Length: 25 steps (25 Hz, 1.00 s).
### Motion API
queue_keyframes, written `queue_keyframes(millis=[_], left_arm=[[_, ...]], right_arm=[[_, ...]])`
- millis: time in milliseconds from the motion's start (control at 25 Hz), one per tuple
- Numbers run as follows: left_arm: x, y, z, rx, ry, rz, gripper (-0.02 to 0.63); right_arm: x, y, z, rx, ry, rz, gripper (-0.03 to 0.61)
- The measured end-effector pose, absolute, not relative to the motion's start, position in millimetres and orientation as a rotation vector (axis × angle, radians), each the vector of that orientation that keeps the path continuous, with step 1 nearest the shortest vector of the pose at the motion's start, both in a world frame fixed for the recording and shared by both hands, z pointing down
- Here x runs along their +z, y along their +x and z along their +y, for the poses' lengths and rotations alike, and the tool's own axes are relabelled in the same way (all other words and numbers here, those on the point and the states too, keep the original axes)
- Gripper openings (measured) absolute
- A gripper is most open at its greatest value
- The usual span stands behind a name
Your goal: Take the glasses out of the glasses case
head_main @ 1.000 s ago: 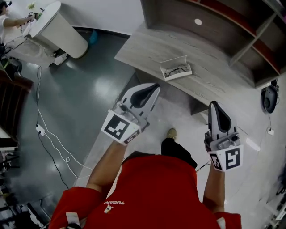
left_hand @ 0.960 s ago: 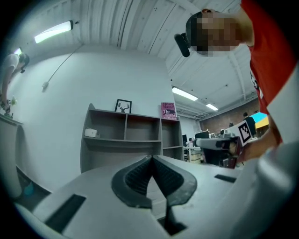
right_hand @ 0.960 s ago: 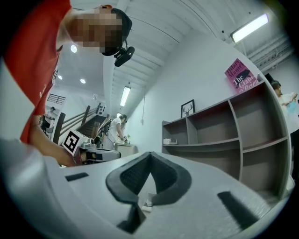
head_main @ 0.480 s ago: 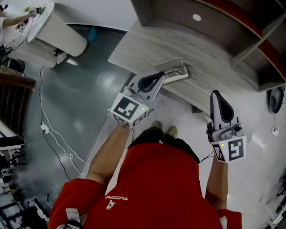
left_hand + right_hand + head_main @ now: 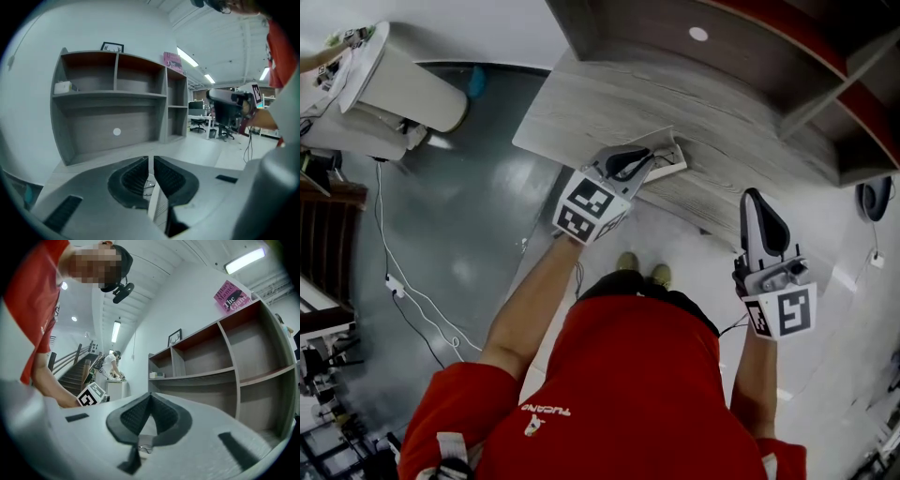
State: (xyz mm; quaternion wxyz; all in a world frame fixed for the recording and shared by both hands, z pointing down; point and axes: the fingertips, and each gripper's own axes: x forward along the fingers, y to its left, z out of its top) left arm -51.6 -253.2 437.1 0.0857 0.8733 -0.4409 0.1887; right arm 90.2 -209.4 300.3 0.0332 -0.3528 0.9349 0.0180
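While the left tongs [image 5: 648, 157] are hovering near-closed at the glasses case [image 5: 675, 160] on the tabletop [image 5: 600, 94], right tongs [image 5: 753, 198] are hanging closed, empty.

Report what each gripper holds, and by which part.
Nothing is held. The left gripper, jaws just starting to part, is at the open white glasses case without pinching it; the right gripper is shut, empty.

Bright ceiling strip lights [image 5: 241, 261]; glare on floor [image 5: 465, 272]; fisheye edges dark, warped.
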Motion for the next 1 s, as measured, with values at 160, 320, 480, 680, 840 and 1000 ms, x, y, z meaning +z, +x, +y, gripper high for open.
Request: queue_keyframes(millis=[160, 320, 480, 680, 840, 1000], left_arm=[[462.6, -51.3, -260.6, 0.674, 2.563, -1.249, 0.014], [483.4, -51.2, -267.5, 0.755, 2.526, -1.182, 0.089], [501.7, -50.9, -272.0, 0.838, 2.507, -1.126, 0.100], [524.7, -52.3, -277.7, 0.942, 2.454, -1.060, 0.122], [541.7, -55.4, -280.6, 1.036, 2.407, -1.003, 0.123], [555.1, -59.7, -285.4, 1.104, 2.371, -0.980, 0.123]], right_arm=[[305.9, 89.4, -215.2, 0.038, -1.113, 2.876, 0.005], [312.3, 89.0, -221.1, 0.025, -1.140, 2.877, 0.005], [318.1, 87.9, -222.7, 0.011, -1.167, 2.877, 0.005], [326.3, 89.5, -223.1, -0.008, -1.204, 2.882, 0.005], [331.3, 91.2, -223.7, -0.027, -1.234, 2.877, 0.005], [336.5, 93.5, -223.3, -0.040, -1.262, 2.873, 0.005]])
